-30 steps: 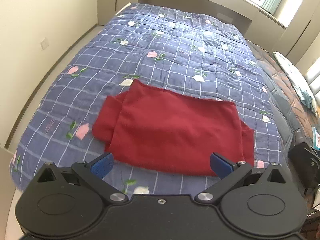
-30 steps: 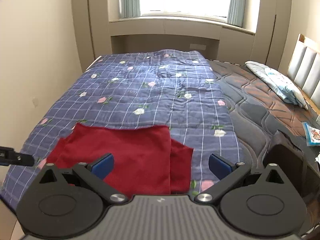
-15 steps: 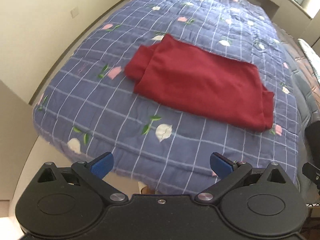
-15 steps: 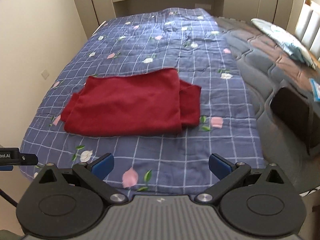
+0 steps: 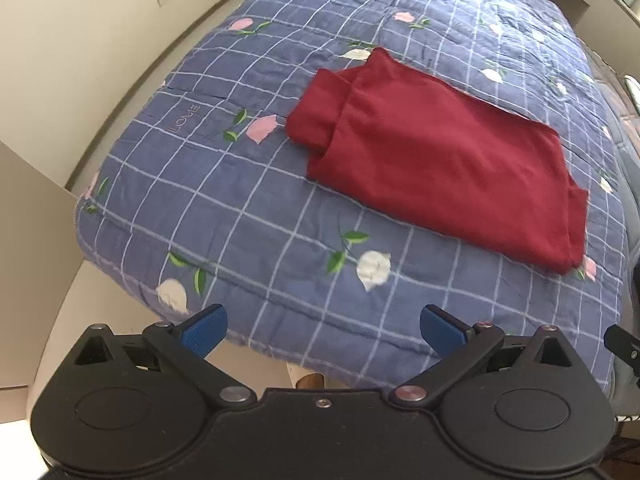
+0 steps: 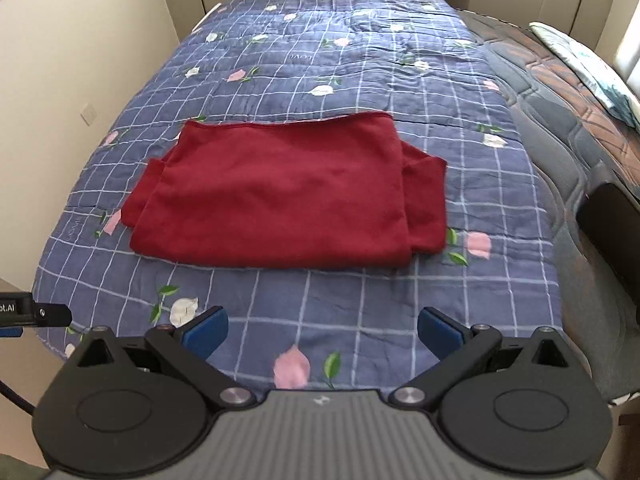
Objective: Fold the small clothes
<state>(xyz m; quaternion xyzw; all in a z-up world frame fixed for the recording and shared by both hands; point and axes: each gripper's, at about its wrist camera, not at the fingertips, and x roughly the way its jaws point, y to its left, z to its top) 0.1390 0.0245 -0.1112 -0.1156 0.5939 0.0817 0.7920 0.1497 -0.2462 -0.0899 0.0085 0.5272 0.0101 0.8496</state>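
A dark red garment lies folded flat on the blue checked floral quilt, with a short sleeve sticking out at each end. It also shows in the right wrist view. My left gripper is open and empty, held above the quilt's near edge, well short of the garment. My right gripper is open and empty, above the quilt in front of the garment. The tip of the left gripper shows at the left edge of the right wrist view.
The quilt covers the left part of a bed; a brown quilted mattress and a pillow lie to the right. A dark box sits on the mattress edge. A cream wall runs along the left.
Both grippers have pulled back and risen away from the garment, which now lies farther ahead in both views. The garment itself has not moved. Both stay open.
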